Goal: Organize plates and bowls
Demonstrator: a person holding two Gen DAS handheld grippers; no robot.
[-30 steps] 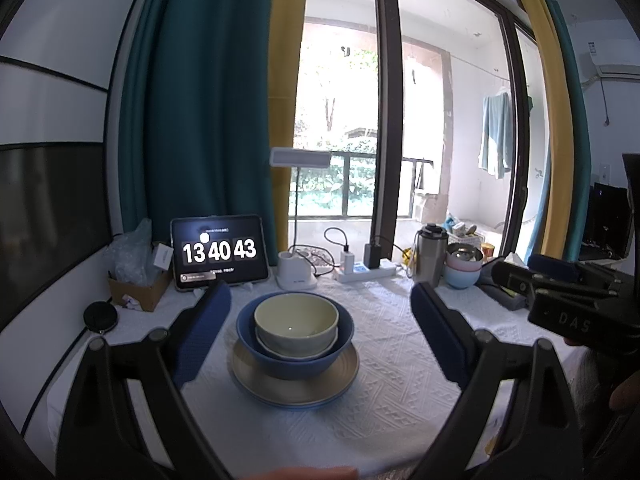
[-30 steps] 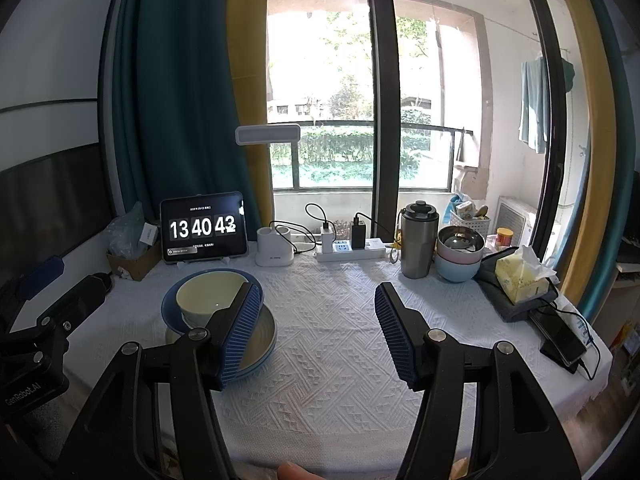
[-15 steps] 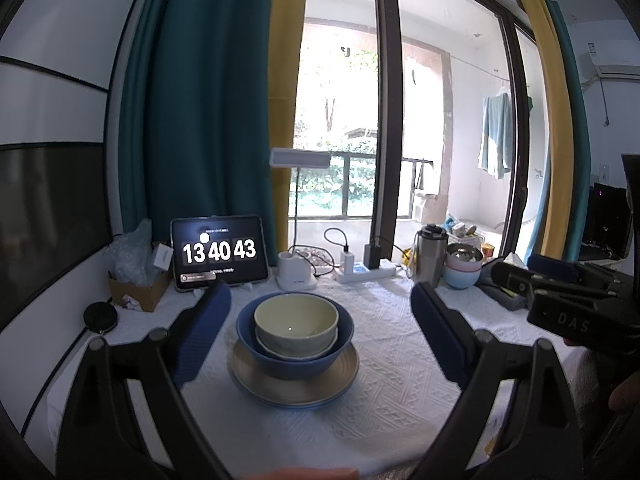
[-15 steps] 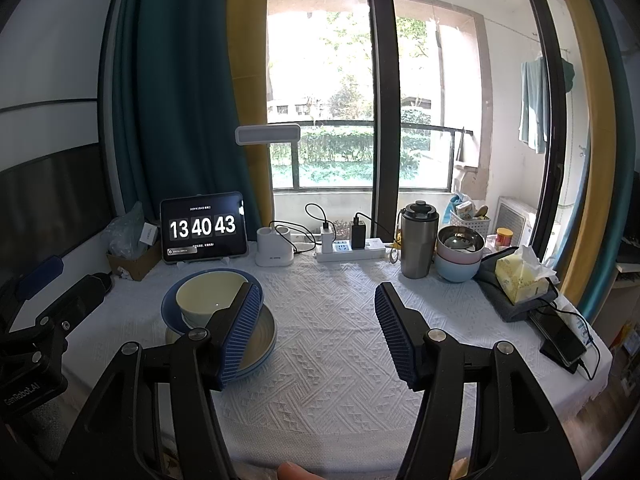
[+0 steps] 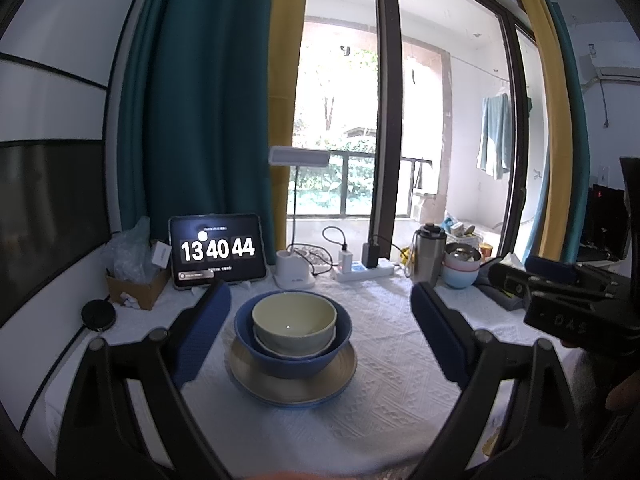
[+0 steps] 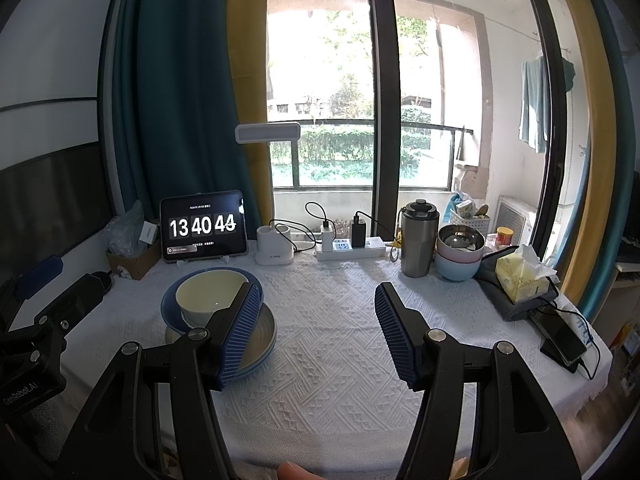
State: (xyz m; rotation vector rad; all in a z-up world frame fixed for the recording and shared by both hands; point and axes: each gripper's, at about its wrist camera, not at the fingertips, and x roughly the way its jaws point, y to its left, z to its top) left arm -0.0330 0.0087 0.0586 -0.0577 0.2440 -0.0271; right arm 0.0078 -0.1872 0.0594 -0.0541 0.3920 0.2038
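A cream bowl [image 5: 294, 318] nests inside a blue bowl [image 5: 292, 360], and both rest on a tan plate [image 5: 292, 388] on the white tablecloth [image 5: 392, 380]. My left gripper [image 5: 320, 320] hovers open in front of this stack, its blue pads wide on either side and touching nothing. In the right wrist view the same cream bowl [image 6: 210, 294], blue bowl [image 6: 170, 310] and plate [image 6: 262, 330] sit at the left, partly behind the left finger. My right gripper [image 6: 316, 320] stands open over bare cloth with nothing between its fingers.
At the table's back stand a tablet clock [image 6: 202, 226], a white lamp base [image 6: 274, 246], a power strip [image 6: 352, 248], a steel flask [image 6: 418, 240] and stacked pink and blue bowls [image 6: 458, 258]. A tissue pack [image 6: 520, 276] and a phone [image 6: 562, 338] lie right. A cardboard box [image 5: 136, 286] sits left.
Only the clock's seconds have advanced; both grippers and the dishes stay as they were.
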